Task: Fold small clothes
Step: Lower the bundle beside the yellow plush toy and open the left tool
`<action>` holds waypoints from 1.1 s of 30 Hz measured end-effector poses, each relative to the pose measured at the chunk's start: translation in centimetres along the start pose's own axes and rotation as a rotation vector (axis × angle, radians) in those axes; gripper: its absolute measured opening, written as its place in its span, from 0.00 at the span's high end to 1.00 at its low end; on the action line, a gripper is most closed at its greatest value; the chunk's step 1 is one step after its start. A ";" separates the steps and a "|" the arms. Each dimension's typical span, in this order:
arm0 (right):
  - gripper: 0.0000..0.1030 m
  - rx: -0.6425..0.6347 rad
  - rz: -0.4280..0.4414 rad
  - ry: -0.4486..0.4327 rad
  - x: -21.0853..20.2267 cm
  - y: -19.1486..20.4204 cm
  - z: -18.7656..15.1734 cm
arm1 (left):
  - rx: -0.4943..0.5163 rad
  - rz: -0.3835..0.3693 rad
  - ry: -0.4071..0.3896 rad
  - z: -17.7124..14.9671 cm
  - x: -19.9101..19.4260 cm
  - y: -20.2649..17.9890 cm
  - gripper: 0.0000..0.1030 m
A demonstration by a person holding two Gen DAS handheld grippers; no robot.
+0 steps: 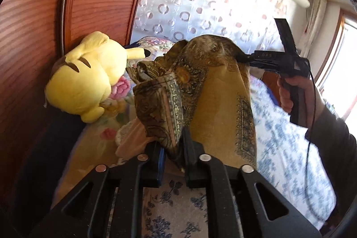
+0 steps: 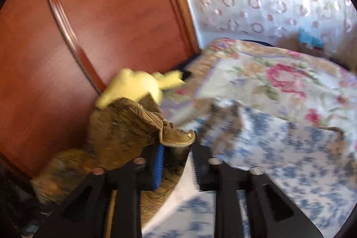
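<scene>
While you are holding the brown-gold patterned cloth [image 1: 223, 90] up over the bed [image 1: 290, 126], you are dealing with something light, thin and limp: it is draping in loose folds and bunching wherever it is pinched, so judge it as likely to slide and sag rather than keep a crease by itself. Your left gripper [image 1: 173, 148] is pinching a gathered corner of the cloth between its jaws, with the fabric wedged in the narrow gap. Your right gripper [image 2: 176, 151] is reaching the far upper edge; in the left wrist view its tips are sitting at the cloth's rim, and in its own blurred view a curled edge is lying between the jaws, yet the gap is looking wide, so you cannot tell whether the pads are pressing on it. The right hand [image 1: 296, 93] is gripping the handle, a cable trailing below it.

You are best taking hold at corners and along the printed border, keeping the span taut between both grips.

For room, you are working close to the wooden headboard [image 1: 33, 37] on the left, with a yellow plush toy [image 1: 89, 79] leaning against it just beside the hanging cloth and a floral pillow [image 2: 279, 77] behind. The blue-flowered sheet toward the right is offering the open, flat place for laying the cloth down; keep the fabric from catching on the toy.
</scene>
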State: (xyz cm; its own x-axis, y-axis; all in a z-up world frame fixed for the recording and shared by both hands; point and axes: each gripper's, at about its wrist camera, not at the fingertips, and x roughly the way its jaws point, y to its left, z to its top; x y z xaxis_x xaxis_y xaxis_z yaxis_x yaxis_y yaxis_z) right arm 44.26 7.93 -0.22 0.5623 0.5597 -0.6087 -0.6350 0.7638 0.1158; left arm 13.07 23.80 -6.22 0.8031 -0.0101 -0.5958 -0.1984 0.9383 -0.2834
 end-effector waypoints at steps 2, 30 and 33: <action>0.56 0.006 -0.049 -0.020 -0.1 -0.7 -0.2 | 0.030 0.022 -0.010 -0.2 -0.6 -0.4 0.69; 0.31 0.006 -0.214 -0.284 -27.6 2.1 -22.1 | 0.315 -0.081 -0.118 -3.3 -7.9 -16.8 0.17; 0.30 0.013 -0.241 -0.298 -30.0 2.6 -24.0 | 0.331 -0.100 -0.122 -3.7 -8.6 -18.6 0.17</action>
State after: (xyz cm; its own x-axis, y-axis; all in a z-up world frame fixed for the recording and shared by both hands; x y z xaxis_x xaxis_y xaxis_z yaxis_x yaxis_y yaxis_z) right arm 13.00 -14.63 -0.50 0.8253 0.4307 -0.3652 -0.4597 0.8880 0.0085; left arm 7.76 5.18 1.45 0.8746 -0.0844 -0.4775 0.0607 0.9960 -0.0648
